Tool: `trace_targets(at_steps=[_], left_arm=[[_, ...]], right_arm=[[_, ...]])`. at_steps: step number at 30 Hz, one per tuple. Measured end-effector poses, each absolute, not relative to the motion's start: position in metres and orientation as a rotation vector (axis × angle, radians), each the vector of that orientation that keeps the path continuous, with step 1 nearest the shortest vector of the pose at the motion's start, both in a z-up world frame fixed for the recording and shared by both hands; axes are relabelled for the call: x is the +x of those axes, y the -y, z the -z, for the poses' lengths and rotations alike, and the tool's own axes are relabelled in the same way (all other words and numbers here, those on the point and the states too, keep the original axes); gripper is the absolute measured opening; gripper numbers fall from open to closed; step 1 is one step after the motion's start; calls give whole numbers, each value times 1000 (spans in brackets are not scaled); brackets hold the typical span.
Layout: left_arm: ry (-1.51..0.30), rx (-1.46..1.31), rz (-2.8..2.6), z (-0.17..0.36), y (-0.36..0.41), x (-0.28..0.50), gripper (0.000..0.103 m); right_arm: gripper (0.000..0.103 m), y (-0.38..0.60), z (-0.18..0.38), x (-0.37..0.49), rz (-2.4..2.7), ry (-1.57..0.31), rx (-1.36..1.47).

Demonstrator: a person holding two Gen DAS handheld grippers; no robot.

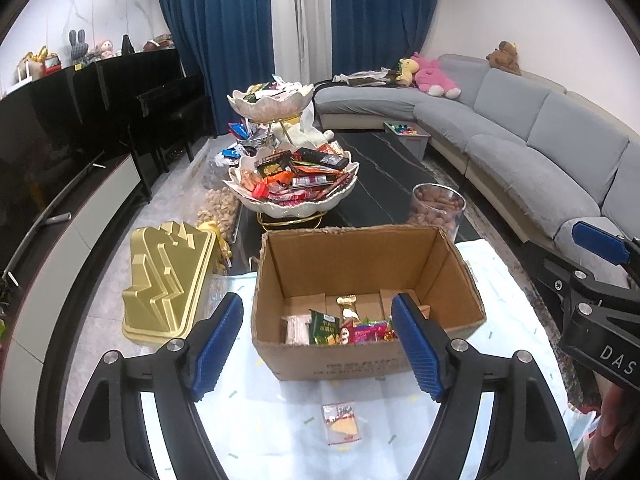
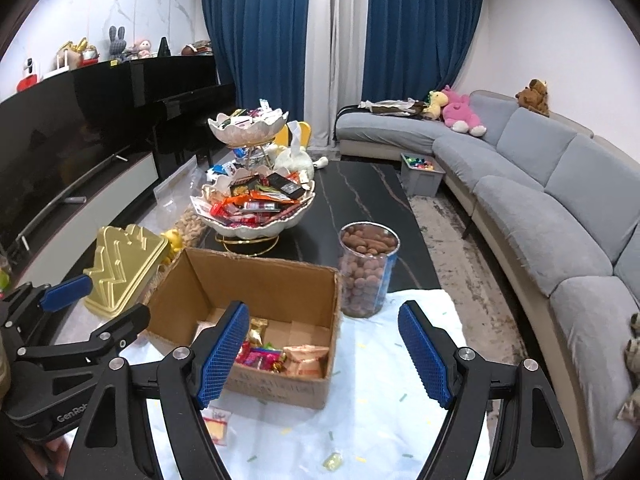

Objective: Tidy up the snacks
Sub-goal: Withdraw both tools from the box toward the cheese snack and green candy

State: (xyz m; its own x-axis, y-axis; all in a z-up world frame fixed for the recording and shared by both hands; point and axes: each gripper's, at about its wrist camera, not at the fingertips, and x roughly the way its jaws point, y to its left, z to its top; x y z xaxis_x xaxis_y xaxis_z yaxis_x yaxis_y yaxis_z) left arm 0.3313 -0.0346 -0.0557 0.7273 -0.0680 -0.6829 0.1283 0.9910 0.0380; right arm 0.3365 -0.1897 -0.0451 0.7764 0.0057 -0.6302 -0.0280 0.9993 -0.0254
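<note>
Two big things fill this room: a curved grey sofa (image 2: pixel 532 184) and blue curtains (image 2: pixel 256 36) at the back. Then comes the dark marble coffee table (image 2: pixel 360 204), its near end under a pale cloth (image 2: pixel 384 412). On that cloth sits an open cardboard box (image 1: pixel 360 280) with wrapped snacks (image 1: pixel 352 326) lying inside; behind it is a tiered snack bowl (image 1: pixel 296 184). Left gripper (image 1: pixel 318 348) and right gripper (image 2: pixel 322 352) both have their jaws spread with nothing in them. One loose packet (image 1: pixel 340 424) lies in front of the box.
</note>
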Motion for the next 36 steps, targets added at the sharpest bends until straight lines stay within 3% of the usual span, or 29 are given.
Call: trace_targets(at_steps=[18,36], left_arm=[[-736,94,81,81,40,287,76],[-758,90,61,148,45,269,81]], right_arm=[[78,201,65,280,76,-633,-7],[78,216,138,256,142,-699,53]])
